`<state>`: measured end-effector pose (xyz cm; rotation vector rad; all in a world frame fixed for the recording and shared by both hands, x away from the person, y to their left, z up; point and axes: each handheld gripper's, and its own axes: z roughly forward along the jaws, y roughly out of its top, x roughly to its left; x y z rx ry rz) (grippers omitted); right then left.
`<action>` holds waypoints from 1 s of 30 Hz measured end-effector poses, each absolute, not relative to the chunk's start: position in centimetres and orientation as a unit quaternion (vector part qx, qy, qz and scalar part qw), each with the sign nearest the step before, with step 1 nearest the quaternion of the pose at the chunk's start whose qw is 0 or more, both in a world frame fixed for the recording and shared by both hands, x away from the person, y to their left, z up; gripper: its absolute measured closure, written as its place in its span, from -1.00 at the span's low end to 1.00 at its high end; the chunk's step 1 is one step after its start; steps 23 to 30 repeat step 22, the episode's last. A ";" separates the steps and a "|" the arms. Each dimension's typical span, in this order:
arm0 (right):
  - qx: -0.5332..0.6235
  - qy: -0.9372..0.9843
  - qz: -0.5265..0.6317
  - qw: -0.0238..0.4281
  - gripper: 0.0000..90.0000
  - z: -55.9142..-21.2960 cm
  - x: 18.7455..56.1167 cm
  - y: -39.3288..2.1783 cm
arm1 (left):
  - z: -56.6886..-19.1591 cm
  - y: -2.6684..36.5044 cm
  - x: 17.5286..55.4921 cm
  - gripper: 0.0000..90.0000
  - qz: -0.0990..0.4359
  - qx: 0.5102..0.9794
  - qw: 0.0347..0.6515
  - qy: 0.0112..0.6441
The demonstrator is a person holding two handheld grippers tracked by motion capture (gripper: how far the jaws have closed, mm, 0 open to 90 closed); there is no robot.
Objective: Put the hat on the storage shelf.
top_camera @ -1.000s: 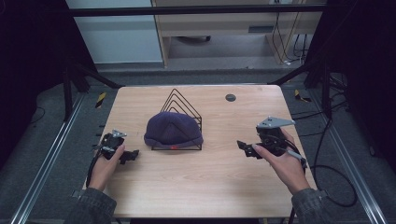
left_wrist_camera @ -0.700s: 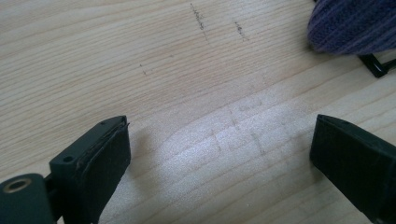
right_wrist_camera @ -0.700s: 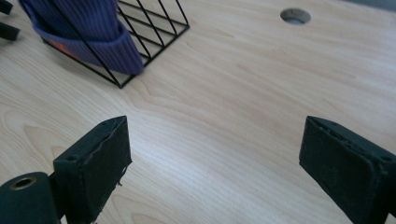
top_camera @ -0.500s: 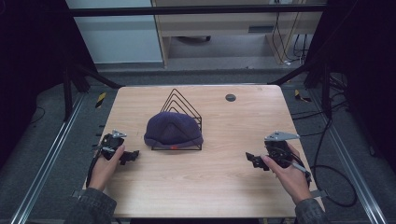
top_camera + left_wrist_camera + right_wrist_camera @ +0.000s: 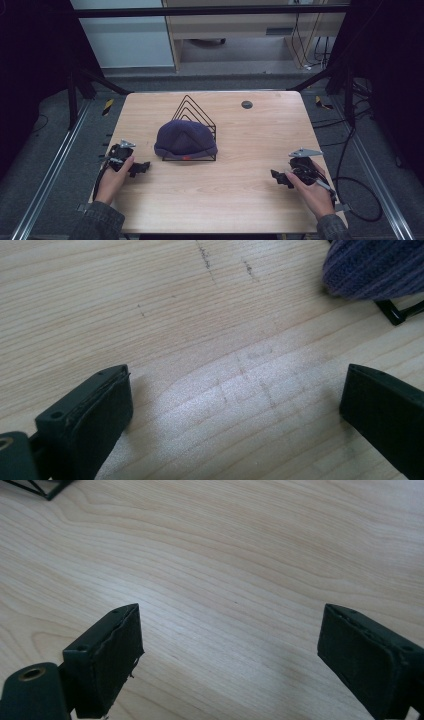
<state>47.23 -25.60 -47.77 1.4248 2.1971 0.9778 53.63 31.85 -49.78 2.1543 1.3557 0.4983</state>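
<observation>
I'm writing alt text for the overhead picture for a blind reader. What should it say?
A dark purple knit cap sits on a black wire rack in the middle of a wooden table. A person's hands hold the left gripper and right gripper low at either side, both open and empty.

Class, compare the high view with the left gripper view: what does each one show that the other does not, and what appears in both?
High view alone: the whole wooden table, the full black wire rack, a small dark disc near the far edge, the right gripper and both hands.

Left gripper view alone: a close look at its own black pads, standing wide apart with nothing but bare wood between them, plus faint pencil marks on the wood.

Shared: the purple knit hat, a corner of the rack's base, the tabletop and the left gripper.
</observation>
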 end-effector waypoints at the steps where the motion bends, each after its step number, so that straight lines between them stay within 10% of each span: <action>1: 0.503 0.774 0.343 0.174 -0.73 -47.9 47.3 -25.7 | -49.8 31.9 53.6 -1.00 0.185 0.799 0.271 0.503; 30: 0.505 0.764 0.336 0.220 -0.84 -51.2 46.7 -24.7 | -49.9 31.7 53.6 -1.00 0.186 0.798 0.277 0.502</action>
